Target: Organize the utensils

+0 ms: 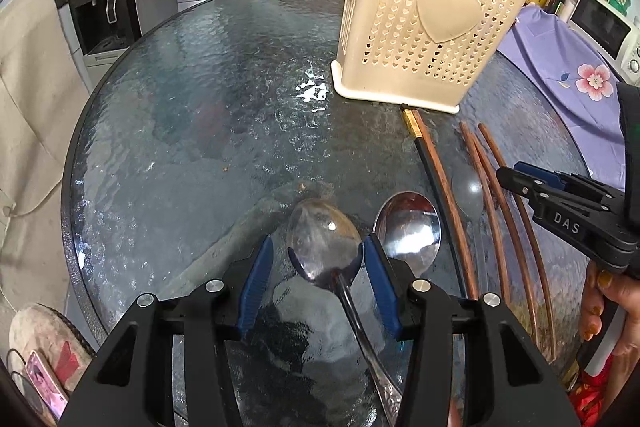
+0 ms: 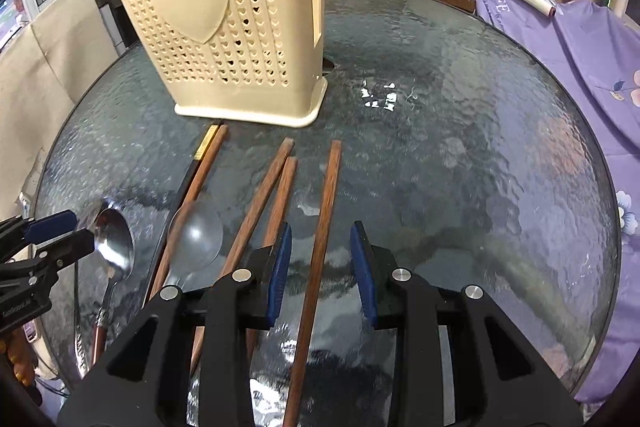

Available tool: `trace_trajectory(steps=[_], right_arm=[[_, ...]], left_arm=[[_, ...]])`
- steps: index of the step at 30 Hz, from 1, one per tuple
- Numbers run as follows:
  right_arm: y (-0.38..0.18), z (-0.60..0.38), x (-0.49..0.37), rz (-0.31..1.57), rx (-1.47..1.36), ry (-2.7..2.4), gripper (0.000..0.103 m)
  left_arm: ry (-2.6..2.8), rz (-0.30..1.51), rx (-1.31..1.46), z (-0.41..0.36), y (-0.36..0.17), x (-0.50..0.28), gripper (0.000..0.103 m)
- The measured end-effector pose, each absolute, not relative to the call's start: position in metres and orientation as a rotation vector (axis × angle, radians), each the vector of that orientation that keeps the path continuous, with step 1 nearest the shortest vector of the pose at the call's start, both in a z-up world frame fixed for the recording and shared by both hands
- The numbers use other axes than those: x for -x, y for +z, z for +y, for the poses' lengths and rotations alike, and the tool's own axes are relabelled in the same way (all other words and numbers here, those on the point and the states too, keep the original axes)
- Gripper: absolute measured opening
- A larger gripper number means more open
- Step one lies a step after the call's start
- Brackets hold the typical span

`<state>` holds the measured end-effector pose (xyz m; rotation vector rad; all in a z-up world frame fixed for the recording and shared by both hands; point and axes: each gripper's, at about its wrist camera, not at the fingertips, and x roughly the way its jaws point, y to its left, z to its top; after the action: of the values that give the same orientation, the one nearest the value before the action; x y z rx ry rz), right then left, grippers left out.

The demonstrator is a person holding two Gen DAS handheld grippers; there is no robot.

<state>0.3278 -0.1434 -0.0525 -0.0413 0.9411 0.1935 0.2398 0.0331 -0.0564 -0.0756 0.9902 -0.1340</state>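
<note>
A round glass bench [image 1: 192, 115] stands in a kitchen, with a cream utensil holder [image 1: 424, 23] upright near its middle. Farthest left, the left tool [image 1: 318, 259] hangs with its fingers spread around the bowl of a spoon [image 1: 322, 239]; the blue pads flank the bowl and seem not to press it yet. Just beside it lies a second spoon [image 1: 408, 227], then a third spoon [image 2: 196, 235] among the chopsticks. The right tool [image 2: 320, 259] is also spread, straddling the rightmost wooden chopstick [image 2: 320, 235], which lies flat and apart from the pair [image 2: 268, 195] to its left. Both look poised for a pick-up, so the step in hand seems to be grasping. Next, each tool should close firmly, lift clear of the neighbours, and carry its piece to the holder's open top.
</note>
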Motion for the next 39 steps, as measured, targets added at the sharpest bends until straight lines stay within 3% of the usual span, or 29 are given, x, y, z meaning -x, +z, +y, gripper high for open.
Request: trace_trajectory(steps=[15, 30, 39], right_arm=[[-0.053, -0.139, -0.334, 0.949, 0.066, 0.184, 0.028], [-0.053, -0.146, -0.345, 0.956, 0.065, 0.197, 0.01], [-0.057, -0.15, -0.345, 0.935, 0.047, 0.203, 0.009]], left_arm=[[-0.121, 1.004, 0.033, 0.02, -0.058, -0.245, 0.043], [-0.12, 1.006, 0.002, 0.008, -0.057, -0.251, 0.037], [-0.114, 0.992, -0.013, 0.004, -0.057, -0.256, 0.036]])
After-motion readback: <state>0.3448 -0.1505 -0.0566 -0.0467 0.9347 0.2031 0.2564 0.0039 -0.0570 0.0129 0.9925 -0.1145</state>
